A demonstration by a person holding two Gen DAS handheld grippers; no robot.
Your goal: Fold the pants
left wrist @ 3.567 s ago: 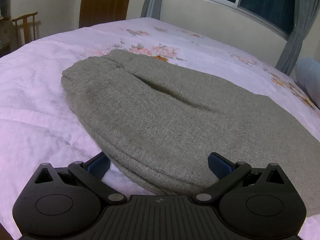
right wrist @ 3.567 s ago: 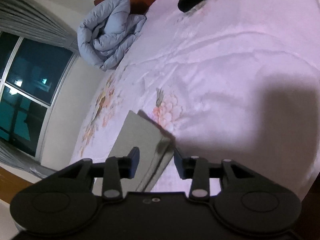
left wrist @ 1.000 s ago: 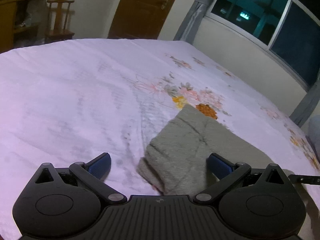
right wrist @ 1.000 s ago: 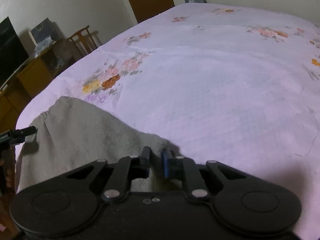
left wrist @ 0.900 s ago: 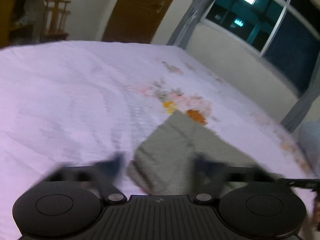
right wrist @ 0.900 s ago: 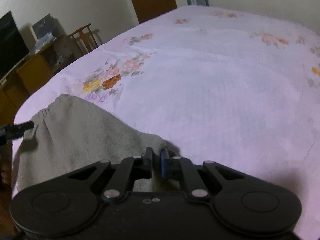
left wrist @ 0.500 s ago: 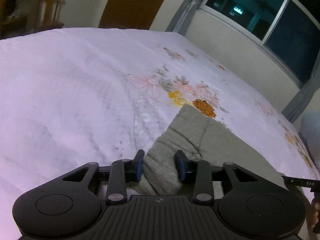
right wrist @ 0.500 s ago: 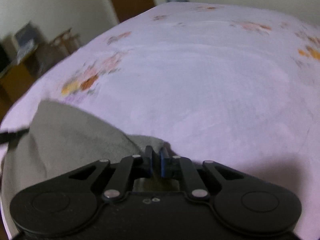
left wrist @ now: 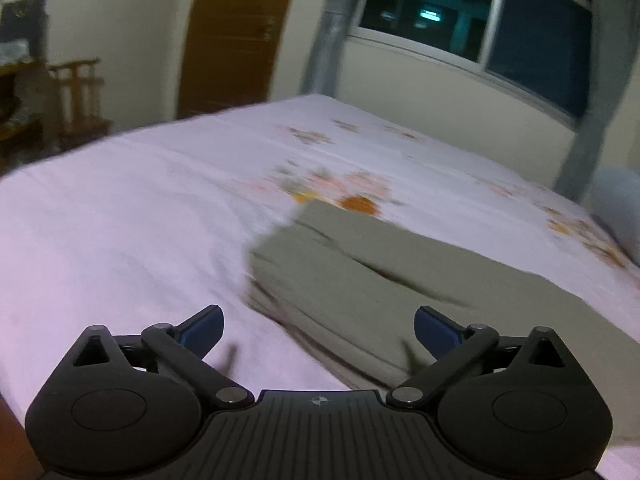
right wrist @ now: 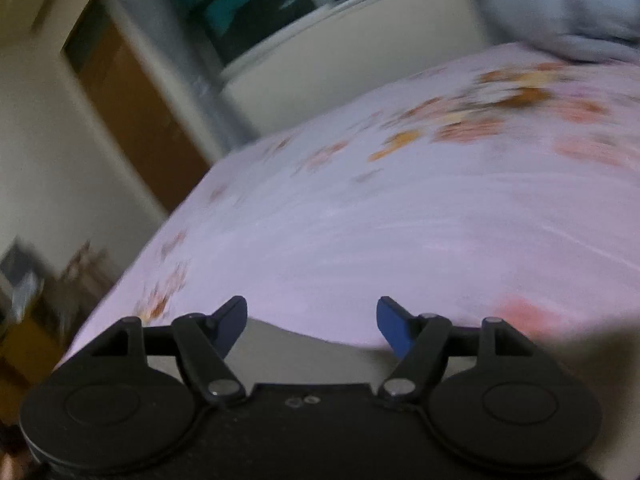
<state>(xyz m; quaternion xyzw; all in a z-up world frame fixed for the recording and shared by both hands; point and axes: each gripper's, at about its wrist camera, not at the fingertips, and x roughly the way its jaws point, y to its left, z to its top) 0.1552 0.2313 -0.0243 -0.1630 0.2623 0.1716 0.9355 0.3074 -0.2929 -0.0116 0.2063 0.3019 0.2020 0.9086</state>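
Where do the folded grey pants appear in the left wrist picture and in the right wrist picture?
Left wrist view: the pants lie right of centre on the pink floral bedsheet, a folded stack running toward the lower right.
Right wrist view: only a grey strip of the pants shows at the bottom, between the jaws.
Shared landmark: the brown wooden door, upper left in both views.

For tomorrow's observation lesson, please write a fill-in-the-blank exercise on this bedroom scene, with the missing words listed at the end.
1. The folded grey pants lie on a bedsheet printed with ____.
2. Between the fingers of the left gripper there is nothing gripped; they stand wide ____.
3. The door behind the bed is made of ____.
4. Outside the window it is ____.

Missing words: flowers; open; wood; dark
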